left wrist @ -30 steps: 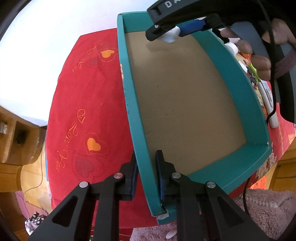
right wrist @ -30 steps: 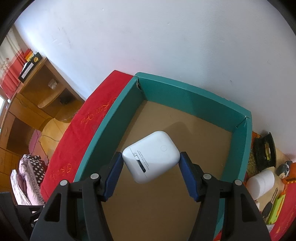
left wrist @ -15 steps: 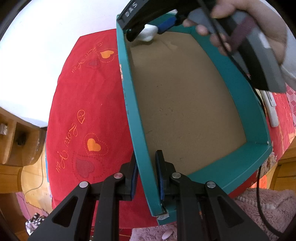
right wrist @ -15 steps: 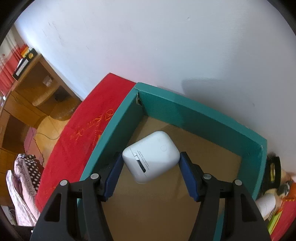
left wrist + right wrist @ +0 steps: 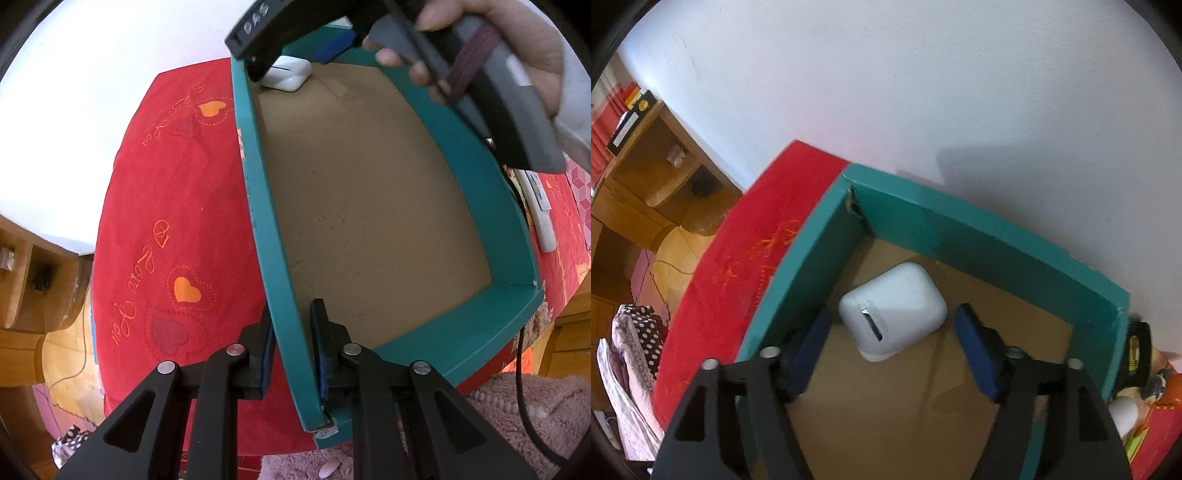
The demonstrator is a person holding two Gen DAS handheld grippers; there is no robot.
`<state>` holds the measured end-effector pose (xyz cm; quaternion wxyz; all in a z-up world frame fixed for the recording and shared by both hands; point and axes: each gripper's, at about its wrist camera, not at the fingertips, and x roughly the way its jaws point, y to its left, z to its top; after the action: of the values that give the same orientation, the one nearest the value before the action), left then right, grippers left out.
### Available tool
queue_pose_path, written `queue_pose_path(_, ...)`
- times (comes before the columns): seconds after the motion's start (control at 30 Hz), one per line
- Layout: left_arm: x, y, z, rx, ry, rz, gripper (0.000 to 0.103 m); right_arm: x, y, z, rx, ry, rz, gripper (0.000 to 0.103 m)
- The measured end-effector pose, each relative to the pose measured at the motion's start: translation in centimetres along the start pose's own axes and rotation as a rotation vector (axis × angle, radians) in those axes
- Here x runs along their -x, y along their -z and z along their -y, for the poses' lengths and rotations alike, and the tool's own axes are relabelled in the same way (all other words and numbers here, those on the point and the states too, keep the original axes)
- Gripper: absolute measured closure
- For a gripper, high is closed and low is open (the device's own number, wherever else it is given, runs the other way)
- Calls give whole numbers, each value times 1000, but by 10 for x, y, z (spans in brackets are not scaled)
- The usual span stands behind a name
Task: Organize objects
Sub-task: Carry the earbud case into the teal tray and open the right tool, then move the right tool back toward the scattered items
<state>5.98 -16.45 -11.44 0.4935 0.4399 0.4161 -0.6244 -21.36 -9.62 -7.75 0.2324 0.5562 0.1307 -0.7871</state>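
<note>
Your left gripper has black angular arms with triangular cut-outs, silver round screws and blue pads. Your right gripper matches it, with blue pads. Its grey handle carries a maroon strap, white lettering and a black cable. A pale sleeve covers your wrist.

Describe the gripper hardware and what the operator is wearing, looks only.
Both grippers: matte black frames with triangular cut-outs, silver pivot pins, blue pads lining the jaws. Left gripper and right gripper look alike. In the left wrist view the right unit has a grey handle with a maroon strap, white lettering on its black arm, and a black cable. The hand shows a light sleeve cuff.
</note>
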Motion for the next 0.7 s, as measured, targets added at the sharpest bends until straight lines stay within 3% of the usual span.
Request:
queue_pose_path(0.37, 1, -3, -16, 34, -1, 7, 84, 85, 42, 13, 9, -14, 90, 27)
queue_pose_path(0.6, 5, 7, -5, 42, -9, 3, 84, 151, 107, 43, -128, -32, 179, 27)
queue_pose_path(0.7, 4, 7, 0, 44, -13, -1, 84, 161, 141, 61, -215, 14, 188, 27)
